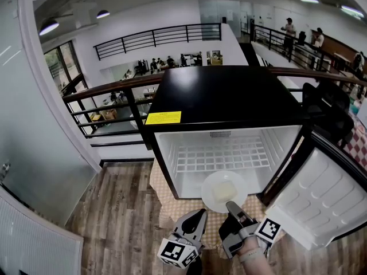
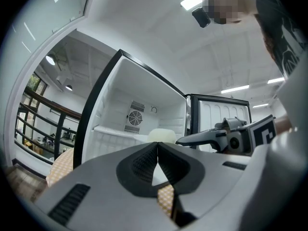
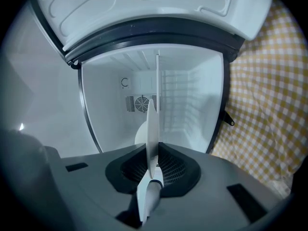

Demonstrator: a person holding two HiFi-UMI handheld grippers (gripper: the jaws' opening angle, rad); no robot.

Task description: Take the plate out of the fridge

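A small black fridge (image 1: 223, 96) stands open with its white interior showing. A white plate (image 1: 210, 189) carrying a pale yellow block (image 1: 224, 192) hangs at the fridge's front opening, level with the floor of the cavity. My right gripper (image 1: 231, 206) is shut on the plate's near rim. In the right gripper view the plate (image 3: 153, 129) runs edge-on between the pads of the right gripper (image 3: 155, 170). My left gripper (image 1: 198, 215) hovers just left of the plate, shut and holding nothing. The left gripper (image 2: 158, 150) faces the fridge (image 2: 134, 114), with the pale block (image 2: 161, 135) just beyond it.
The fridge door (image 1: 321, 199) swings out to the right, close to my right gripper. A yellow checked cloth (image 1: 163, 202) lies under the fridge on a wooden floor (image 1: 120, 211). A black railing (image 1: 97, 105) runs behind the fridge. A wire shelf (image 1: 221, 153) sits inside.
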